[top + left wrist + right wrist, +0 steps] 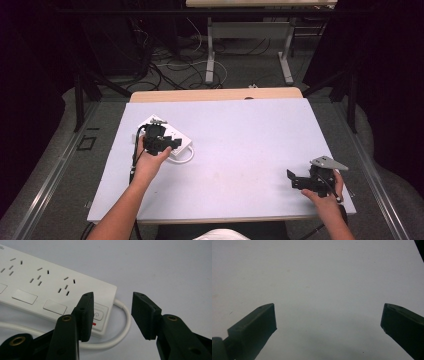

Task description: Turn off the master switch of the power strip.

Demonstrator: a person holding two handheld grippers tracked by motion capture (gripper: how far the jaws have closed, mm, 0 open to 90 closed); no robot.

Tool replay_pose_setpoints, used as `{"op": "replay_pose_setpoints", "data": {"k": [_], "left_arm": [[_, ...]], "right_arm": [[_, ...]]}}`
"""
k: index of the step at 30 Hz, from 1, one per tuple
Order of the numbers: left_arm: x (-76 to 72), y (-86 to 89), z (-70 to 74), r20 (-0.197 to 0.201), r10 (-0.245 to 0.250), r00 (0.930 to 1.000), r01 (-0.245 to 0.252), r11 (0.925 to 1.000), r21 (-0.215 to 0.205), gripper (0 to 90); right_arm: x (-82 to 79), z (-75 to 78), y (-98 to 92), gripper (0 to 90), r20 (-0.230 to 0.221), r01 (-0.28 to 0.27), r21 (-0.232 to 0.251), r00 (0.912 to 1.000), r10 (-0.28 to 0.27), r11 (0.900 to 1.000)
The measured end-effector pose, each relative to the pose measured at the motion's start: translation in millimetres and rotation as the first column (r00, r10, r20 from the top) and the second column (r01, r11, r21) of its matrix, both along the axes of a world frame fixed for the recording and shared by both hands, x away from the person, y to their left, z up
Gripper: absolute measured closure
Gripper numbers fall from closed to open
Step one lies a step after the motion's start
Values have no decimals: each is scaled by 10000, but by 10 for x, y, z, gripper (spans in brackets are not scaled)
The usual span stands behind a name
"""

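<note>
Our left gripper point(112, 312) stands partly open with nothing between its jaws; one jaw sits over the switch end of the white power strip point(50, 287), the other over the bare table point(162, 270) past the looped white cord point(126, 322). In the high view our left hand point(147, 162) reaches forward over the strip, which lies at the table's left. Our right gripper point(328, 322) gapes wide and empty, held low by our right hand point(325, 195) at the table's near right corner.
</note>
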State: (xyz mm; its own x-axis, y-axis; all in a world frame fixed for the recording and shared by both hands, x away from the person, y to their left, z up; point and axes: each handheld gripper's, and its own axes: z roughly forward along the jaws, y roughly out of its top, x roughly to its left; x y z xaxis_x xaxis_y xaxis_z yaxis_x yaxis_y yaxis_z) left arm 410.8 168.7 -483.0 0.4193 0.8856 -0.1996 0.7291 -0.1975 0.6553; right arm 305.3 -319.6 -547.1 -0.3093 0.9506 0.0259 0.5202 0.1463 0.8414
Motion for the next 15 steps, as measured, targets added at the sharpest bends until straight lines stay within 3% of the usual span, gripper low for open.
{"op": "replay_pose_setpoints", "data": {"k": [8, 15], "left_arm": [[-80, 33, 55, 366, -45, 9993, 43, 10000, 48, 435], [-154, 45, 95, 661, -37, 9978, 37, 10000, 3, 410]], "right_arm": [[1, -3, 5, 0, -12, -6, 17, 10000, 6, 10000], [1, -2, 4, 0, -5, -1, 38, 10000, 1, 10000]]}}
